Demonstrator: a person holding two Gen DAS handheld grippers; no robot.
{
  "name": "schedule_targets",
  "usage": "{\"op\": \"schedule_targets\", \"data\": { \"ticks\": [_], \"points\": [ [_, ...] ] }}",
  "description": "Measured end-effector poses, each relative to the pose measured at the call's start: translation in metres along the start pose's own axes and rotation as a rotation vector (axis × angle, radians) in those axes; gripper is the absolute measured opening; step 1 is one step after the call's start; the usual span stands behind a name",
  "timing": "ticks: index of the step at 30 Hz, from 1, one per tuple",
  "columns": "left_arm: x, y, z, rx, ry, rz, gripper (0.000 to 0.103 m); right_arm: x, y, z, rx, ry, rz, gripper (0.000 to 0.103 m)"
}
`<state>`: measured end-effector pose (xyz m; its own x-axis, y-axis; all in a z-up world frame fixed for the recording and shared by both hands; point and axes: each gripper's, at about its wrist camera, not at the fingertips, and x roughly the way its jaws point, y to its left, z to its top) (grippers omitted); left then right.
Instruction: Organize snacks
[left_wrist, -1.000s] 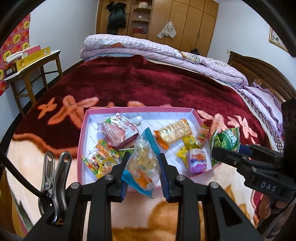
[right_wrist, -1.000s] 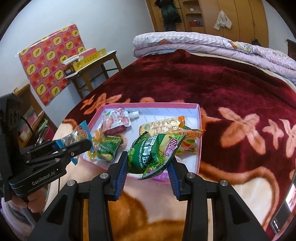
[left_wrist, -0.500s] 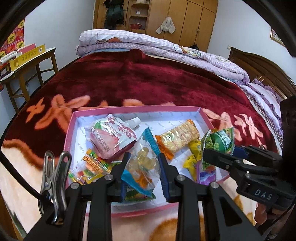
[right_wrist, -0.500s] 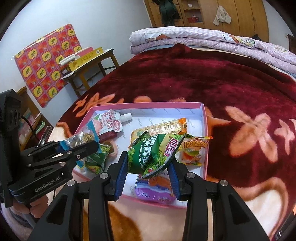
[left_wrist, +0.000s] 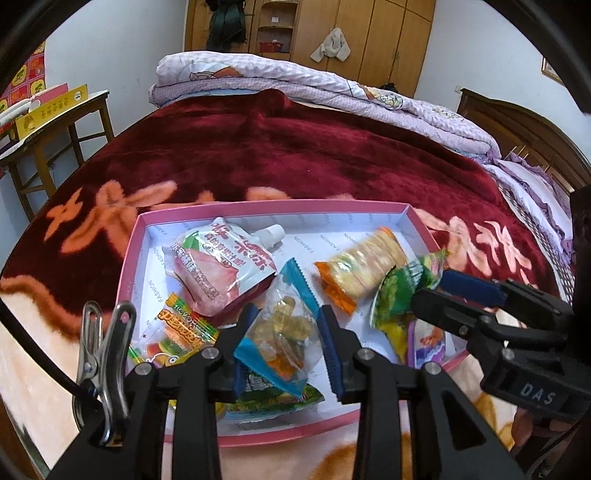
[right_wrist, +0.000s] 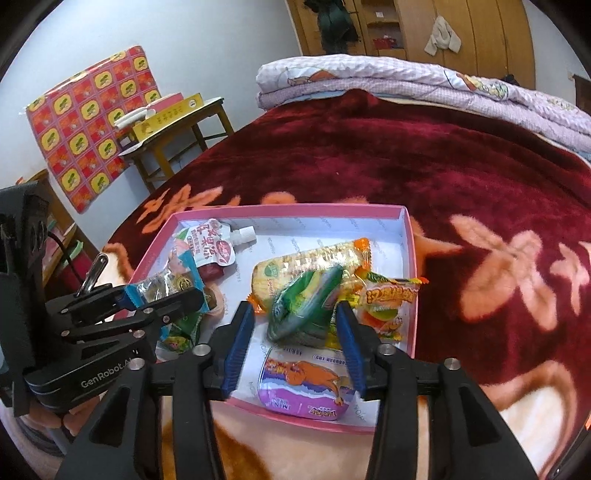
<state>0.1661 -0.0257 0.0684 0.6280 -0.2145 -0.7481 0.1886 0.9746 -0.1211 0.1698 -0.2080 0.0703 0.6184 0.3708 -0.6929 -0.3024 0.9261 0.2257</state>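
Both hand-held grippers over the pink tray (left_wrist: 130, 258) on the bed

Left hand-held gripper (left_wrist: 284, 341) is clamped on a clear candy bag (left_wrist: 284, 328); right hand-held gripper (right_wrist: 297, 332) looks spread, blurry green snack bag (right_wrist: 306, 302) between its fingers.

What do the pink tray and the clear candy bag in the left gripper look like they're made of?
Pink tray: likely matte cardboard, with thin folded walls and a printed white lining. Candy bag, held by the left gripper: thin glossy plastic film, see-through, crinkled, with serrated blue ends.
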Motion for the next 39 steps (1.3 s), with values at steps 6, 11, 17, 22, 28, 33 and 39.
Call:
{"op": "schedule_targets", "data": {
  "ticks": [6, 11, 17, 22, 28, 33, 39],
  "points": [
    [-0.011, -0.001, -0.003, -0.008, -0.017, 0.01, 0.052, -0.011, 0.003, -0.003, 0.005, -0.027, -0.008, 0.061],
    [-0.025, -0.003, -0.008, -0.011, -0.036, 0.025, 0.055, -0.023, 0.007, -0.009, -0.001, -0.041, -0.012, 0.061],
    [-0.043, -0.007, -0.017, -0.004, -0.049, 0.044, 0.056, -0.037, 0.013, -0.019, 0.009, -0.058, -0.006, 0.061],
    [-0.055, -0.011, -0.028, -0.003, -0.048, 0.047, 0.056, -0.044, 0.022, -0.029, 0.002, -0.055, -0.003, 0.061],
    [-0.065, -0.012, -0.04, -0.01, -0.044, 0.054, 0.056, -0.052, 0.027, -0.042, 0.009, -0.054, -0.008, 0.061],
    [-0.069, -0.013, -0.051, -0.017, -0.04, 0.053, 0.056, -0.056, 0.028, -0.05, 0.015, -0.048, -0.021, 0.061],
    [-0.069, -0.018, -0.062, -0.009, -0.024, 0.07, 0.056, -0.056, 0.028, -0.059, 0.026, -0.038, -0.029, 0.061]
  ]
}}
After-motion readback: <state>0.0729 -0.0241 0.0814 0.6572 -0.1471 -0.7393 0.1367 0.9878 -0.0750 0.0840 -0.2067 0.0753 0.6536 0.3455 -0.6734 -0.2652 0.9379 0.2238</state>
